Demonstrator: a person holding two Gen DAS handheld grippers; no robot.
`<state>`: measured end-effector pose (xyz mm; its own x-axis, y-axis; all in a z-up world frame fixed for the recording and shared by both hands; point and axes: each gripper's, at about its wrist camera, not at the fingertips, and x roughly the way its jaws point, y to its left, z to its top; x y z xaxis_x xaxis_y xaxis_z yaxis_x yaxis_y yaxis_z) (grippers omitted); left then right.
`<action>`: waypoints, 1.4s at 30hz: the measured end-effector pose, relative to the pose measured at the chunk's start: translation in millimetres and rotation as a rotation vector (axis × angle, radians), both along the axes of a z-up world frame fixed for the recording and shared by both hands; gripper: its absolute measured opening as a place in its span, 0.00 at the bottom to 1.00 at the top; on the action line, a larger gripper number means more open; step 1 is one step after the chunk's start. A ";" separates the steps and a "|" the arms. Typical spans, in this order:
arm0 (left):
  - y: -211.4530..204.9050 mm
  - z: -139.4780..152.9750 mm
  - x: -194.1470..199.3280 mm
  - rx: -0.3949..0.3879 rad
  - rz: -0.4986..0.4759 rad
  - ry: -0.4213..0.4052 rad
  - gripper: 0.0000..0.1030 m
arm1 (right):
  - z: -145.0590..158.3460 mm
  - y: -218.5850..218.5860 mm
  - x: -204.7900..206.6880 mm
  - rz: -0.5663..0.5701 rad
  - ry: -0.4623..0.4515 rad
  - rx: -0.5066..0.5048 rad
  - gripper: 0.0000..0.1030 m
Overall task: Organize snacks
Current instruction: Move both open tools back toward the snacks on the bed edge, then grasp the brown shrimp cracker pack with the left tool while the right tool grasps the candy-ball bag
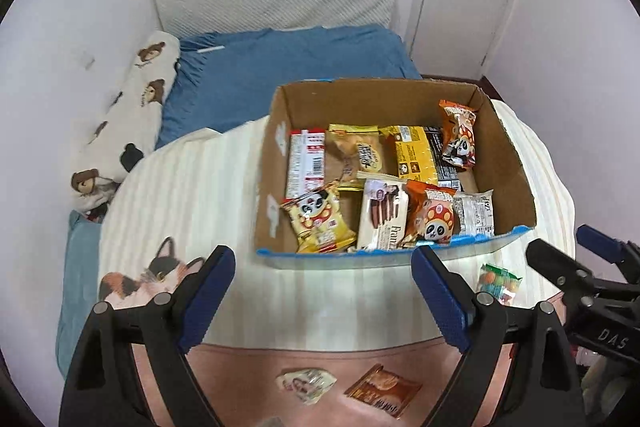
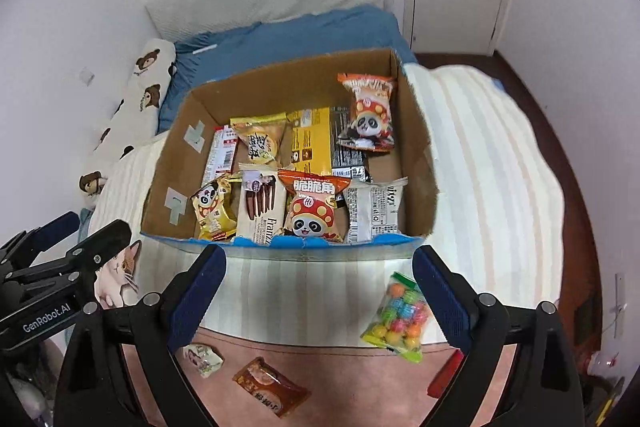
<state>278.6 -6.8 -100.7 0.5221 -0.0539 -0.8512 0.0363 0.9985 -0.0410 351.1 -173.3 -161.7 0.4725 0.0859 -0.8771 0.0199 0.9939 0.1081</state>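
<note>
Right wrist view: right tongs (image 2: pixel 318 285) spread wide, nothing between the pads, hovering over the striped bed cover just short of the cardboard box (image 2: pixel 416 147). Left tongs (image 1: pixel 322 287) likewise spread and empty, beside the right ones. Closest loose item is the bag of coloured candy balls (image 2: pixel 398 319), lying flat on the cover just inside the right finger, long axis running from near-left toward the box's right corner, top seal pointing at the box. Further toward the camera, on the pink blanket (image 2: pixel 340 367): a small pale wrapped sweet (image 2: pixel 203 357), a brown sachet (image 2: pixel 270 387) lying diagonally, and a red packet (image 2: pixel 446 375) partly hidden behind the right finger. Box sits on the bed ahead of both tongs, open, already holding roughly ten packets, mostly standing in two loose rows with their long axes upright. Judgement: mostly done, four strays left to box; candy bag looks like the easiest next pick.
</note>
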 end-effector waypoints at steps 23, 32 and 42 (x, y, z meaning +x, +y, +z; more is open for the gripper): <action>14.1 7.1 -76.3 -0.048 0.035 -0.002 0.99 | 25.2 5.7 -97.1 0.012 -0.044 0.098 0.97; 43.2 -116.1 -89.6 0.052 0.100 0.284 0.99 | -119.3 45.6 -98.7 0.216 0.292 0.082 0.97; 74.0 -181.0 -110.7 0.034 0.207 0.440 0.99 | -237.4 104.0 -105.2 0.373 0.439 -0.065 0.94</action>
